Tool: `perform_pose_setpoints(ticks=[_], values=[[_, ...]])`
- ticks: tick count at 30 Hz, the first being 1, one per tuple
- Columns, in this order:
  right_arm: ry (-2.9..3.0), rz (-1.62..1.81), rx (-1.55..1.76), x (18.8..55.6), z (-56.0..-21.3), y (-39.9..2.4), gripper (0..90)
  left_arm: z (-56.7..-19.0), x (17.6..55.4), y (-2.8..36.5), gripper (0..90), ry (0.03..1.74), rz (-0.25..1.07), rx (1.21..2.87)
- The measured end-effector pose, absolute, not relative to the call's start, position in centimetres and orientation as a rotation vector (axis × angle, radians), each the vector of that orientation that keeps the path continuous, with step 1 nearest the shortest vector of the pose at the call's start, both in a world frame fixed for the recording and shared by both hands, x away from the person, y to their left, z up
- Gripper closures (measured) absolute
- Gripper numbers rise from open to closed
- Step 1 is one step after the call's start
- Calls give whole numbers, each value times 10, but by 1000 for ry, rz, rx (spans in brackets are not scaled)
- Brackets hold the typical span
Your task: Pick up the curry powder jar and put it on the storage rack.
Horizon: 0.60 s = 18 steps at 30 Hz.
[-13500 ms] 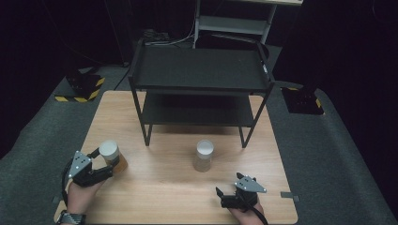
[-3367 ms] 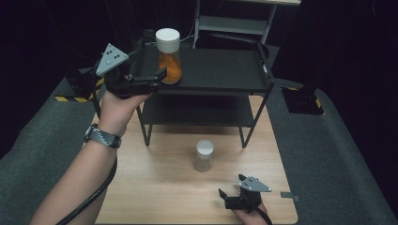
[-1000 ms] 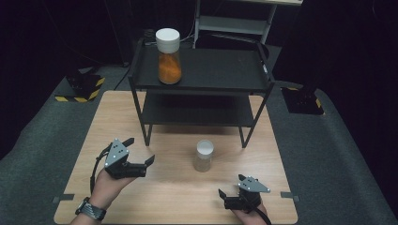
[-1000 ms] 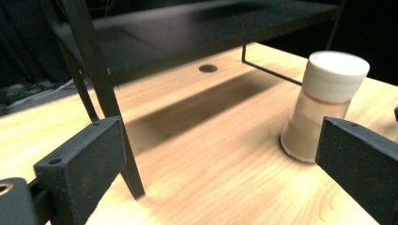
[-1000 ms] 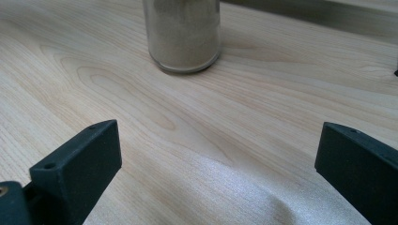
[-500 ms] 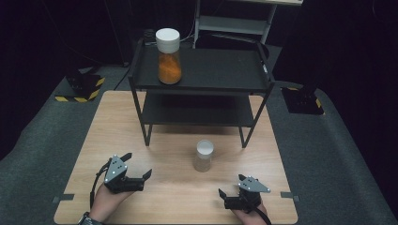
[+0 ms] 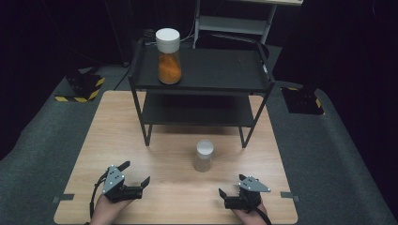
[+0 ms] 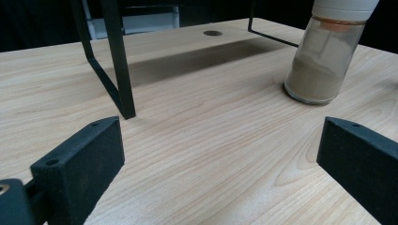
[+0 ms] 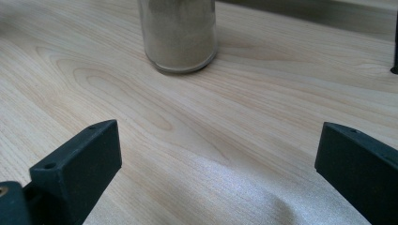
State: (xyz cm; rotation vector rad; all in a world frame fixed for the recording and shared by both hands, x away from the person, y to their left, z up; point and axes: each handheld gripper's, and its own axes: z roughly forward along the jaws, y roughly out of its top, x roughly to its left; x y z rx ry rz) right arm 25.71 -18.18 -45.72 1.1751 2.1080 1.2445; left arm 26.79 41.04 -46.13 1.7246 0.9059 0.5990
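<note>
Wood-grain tabletop [image 7: 117,136] carries a black two-tier shelf rack [image 7: 202,77] at its far side. Jar of orange powder with white lid [image 7: 168,56] stands upright on the rack's top shelf, at the left end. Jar of pale beige powder with white lid [image 7: 203,155] stands upright on the tabletop, just in front of the rack and between the two grippers. Left hand-held gripper [image 7: 135,174] rests low at the near-left of the tabletop, jaws spread wide, nothing between them. Right hand-held gripper [image 7: 222,197] sits at the near-right, jaws likewise wide apart and empty. Both grippers are apart from the beige jar.
</note>
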Motion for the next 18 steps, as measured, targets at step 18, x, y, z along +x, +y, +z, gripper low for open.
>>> perform_pose_setpoints(ticks=[18], values=[[2102,1247,1178,256,-458,-182,0,-465,269,411,11,933,570,1802]])
